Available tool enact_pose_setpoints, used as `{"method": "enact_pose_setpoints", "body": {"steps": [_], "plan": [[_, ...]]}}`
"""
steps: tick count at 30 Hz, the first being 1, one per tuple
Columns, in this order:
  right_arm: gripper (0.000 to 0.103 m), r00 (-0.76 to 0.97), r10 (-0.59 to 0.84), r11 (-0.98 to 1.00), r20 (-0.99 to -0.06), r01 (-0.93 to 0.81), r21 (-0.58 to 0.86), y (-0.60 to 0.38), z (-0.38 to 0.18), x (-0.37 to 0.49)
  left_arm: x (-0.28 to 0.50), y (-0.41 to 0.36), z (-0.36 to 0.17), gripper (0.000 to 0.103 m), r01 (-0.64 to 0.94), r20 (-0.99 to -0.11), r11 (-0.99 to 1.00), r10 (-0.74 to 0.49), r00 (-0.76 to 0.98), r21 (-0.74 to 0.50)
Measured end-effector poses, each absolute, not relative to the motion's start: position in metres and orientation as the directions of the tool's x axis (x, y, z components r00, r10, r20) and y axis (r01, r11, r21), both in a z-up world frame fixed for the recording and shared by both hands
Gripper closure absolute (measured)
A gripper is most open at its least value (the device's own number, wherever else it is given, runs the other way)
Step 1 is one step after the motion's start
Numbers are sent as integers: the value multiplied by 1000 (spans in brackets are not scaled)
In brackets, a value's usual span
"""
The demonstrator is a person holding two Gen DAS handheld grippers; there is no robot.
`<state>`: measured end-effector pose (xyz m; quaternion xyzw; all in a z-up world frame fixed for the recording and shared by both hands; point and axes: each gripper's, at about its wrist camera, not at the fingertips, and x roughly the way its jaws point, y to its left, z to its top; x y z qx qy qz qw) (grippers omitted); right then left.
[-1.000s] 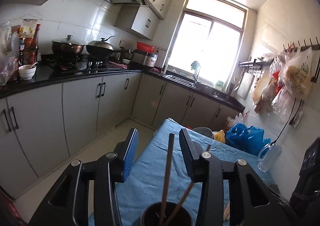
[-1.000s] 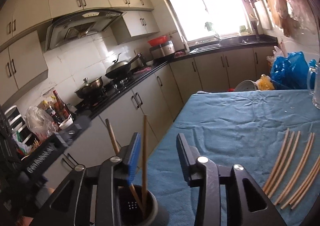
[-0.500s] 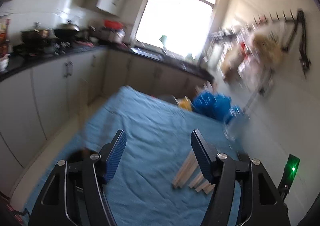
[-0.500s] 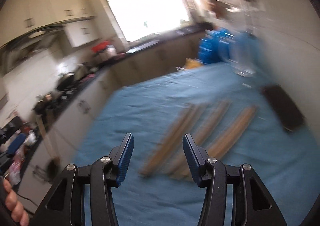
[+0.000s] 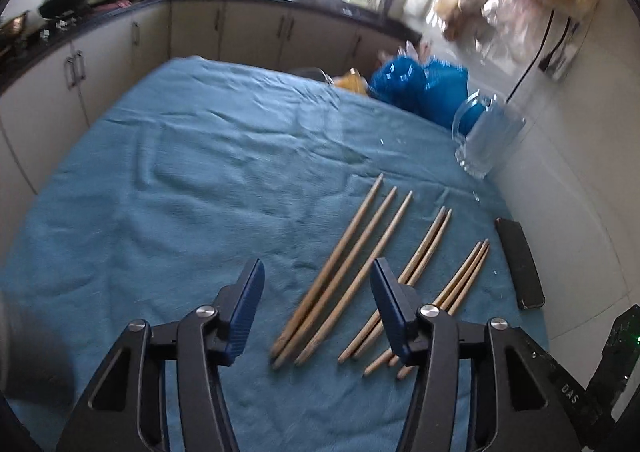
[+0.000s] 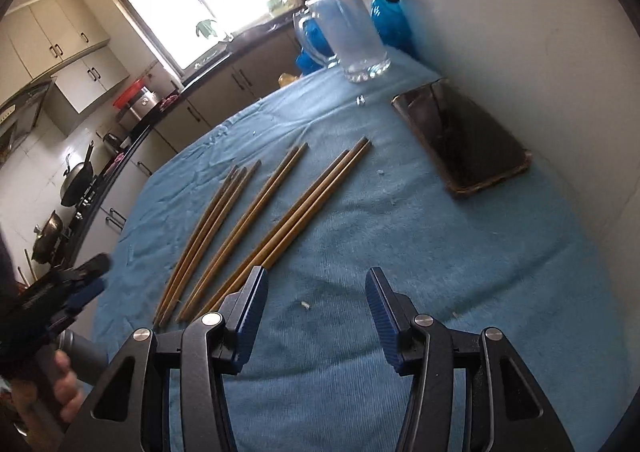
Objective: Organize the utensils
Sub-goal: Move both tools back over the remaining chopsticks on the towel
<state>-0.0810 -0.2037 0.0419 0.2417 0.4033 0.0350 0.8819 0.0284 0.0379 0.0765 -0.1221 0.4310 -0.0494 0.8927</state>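
1. Eight chopsticks (image 5: 348,264) lie loose on the blue cloth (image 5: 180,180), roughly parallel, in three clusters: three on the L, a pair in the middle (image 5: 424,248), three on the R (image 5: 464,272) nearest the black phone (image 5: 518,264).
2. Handling, as judged: thin wooden sticks, light, stiff, round-ish and smooth, so likely to roll or twist between flat pads. Soft cloth under them gives little room to get a finger beneath. Best hold looks to be approx mid-length or toward the thicker end, pads square across the stick, one or two at a time.
3. Left gripper (image 5: 316,292): fingers spread wide, empty, hovering above the near ends of the L cluster; its R finger overlaps the middle pair in view.
4. Right gripper (image 6: 316,312): also spread, empty, over bare cloth just R of the nearest cluster (image 6: 296,212).
5. Containers: a clear glass mug (image 6: 348,40) stands upright at the far end near the wall; looks empty, but contents not certain. Blue bags (image 5: 420,88) beyond it; contents hidden.
6. No utensil holder identifiable; a blurred grey shape at the L edge of the left view can't be made out.
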Motion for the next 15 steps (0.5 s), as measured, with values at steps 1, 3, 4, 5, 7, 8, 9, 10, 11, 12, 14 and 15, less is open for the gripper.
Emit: {"method": "enact_pose_setpoints", "body": {"steps": [1,3,4,5,7,8,9,10,11,12,14,15], "plan": [[49,666,269,878,-696,127,461,-204,40,-75,40,33,73,50,-15,-765,968,-188,616,-249],[53,659,285,873,-696,121,472,-204,38,-60,57,26,67,50,-10,-774,975,-169,610,-221],[54,655,293,871,-696,117,477,-203,36,-52,68,21,63,50,-3,-781,980,-158,604,-201],[56,652,300,869,-697,115,481,-202,35,-44,77,19,60,50,2,-788,982,-153,597,-189],[64,637,300,873,-710,118,474,-201,31,-28,97,14,48,52,-1,-807,986,-137,574,-168],[69,630,297,876,-718,120,468,-201,29,-23,104,13,43,55,3,-816,987,-137,562,-164],[70,622,292,880,-727,123,459,-201,27,-16,112,12,39,59,8,-826,988,-135,547,-156],[70,614,281,886,-738,129,444,-200,26,-11,118,10,34,60,15,-834,989,-131,537,-146],[70,608,269,892,-747,135,431,-198,25,-7,124,7,29,61,26,-839,991,-128,529,-135],[70,601,257,898,-757,141,417,-197,23,-4,127,7,28,61,32,-841,991,-126,526,-129],[71,587,250,903,-770,144,404,-194,20,3,133,2,23,61,51,-842,993,-119,526,-108],[74,583,239,909,-776,147,391,-192,19,5,134,0,23,61,61,-837,993,-118,534,-101]]}}
